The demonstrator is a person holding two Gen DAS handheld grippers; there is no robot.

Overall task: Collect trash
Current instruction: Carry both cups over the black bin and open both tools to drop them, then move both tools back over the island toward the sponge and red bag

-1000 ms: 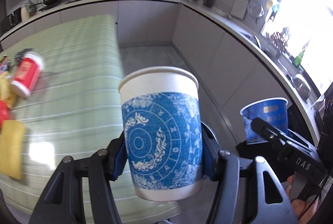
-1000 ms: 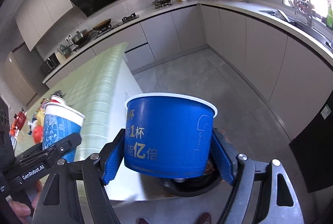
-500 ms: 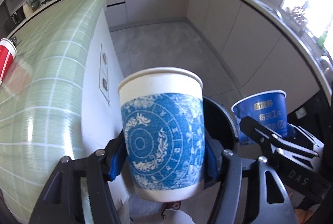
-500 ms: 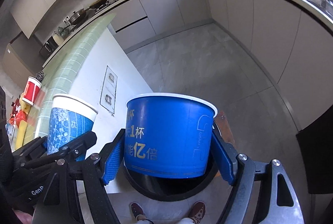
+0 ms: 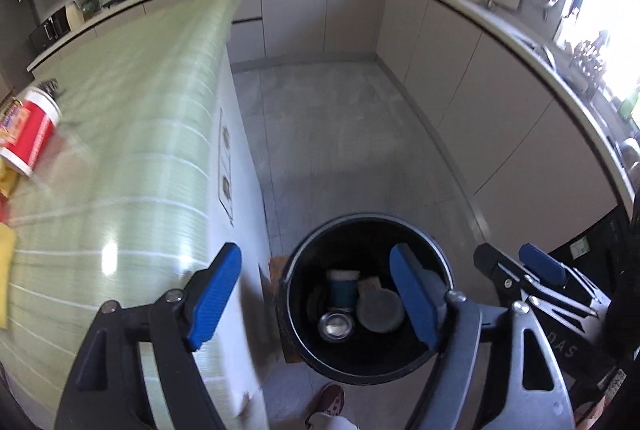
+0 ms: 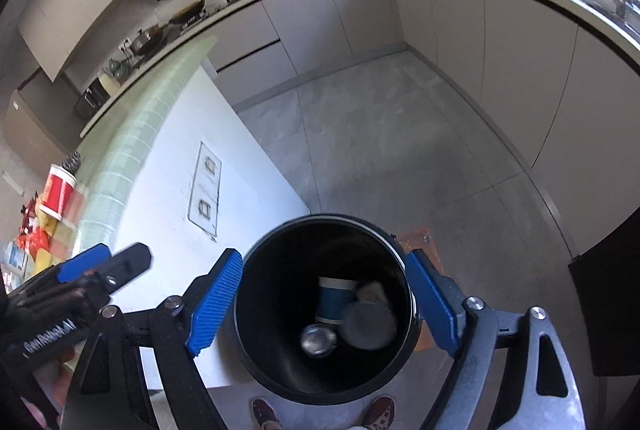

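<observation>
Hovering both grippers over black bin (image 5: 366, 366), lower centre of frame. Left gripper (image 5: 316, 298) and right gripper (image 6: 322, 304) jaws just opened wide, empty; cups dropped in. Next trash, red cup (image 5: 28, 132) on green table (image 5: 132, 150), lies on its side far left, nearer left gripper.

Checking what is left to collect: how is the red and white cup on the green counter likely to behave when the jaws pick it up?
The red and white cup lies on its side on the green counter, so a nudge would probably roll it. It looks like a thin disposable cup: likely light, and apt to crush under a hard squeeze. Whether anything is inside cannot be told.
</observation>
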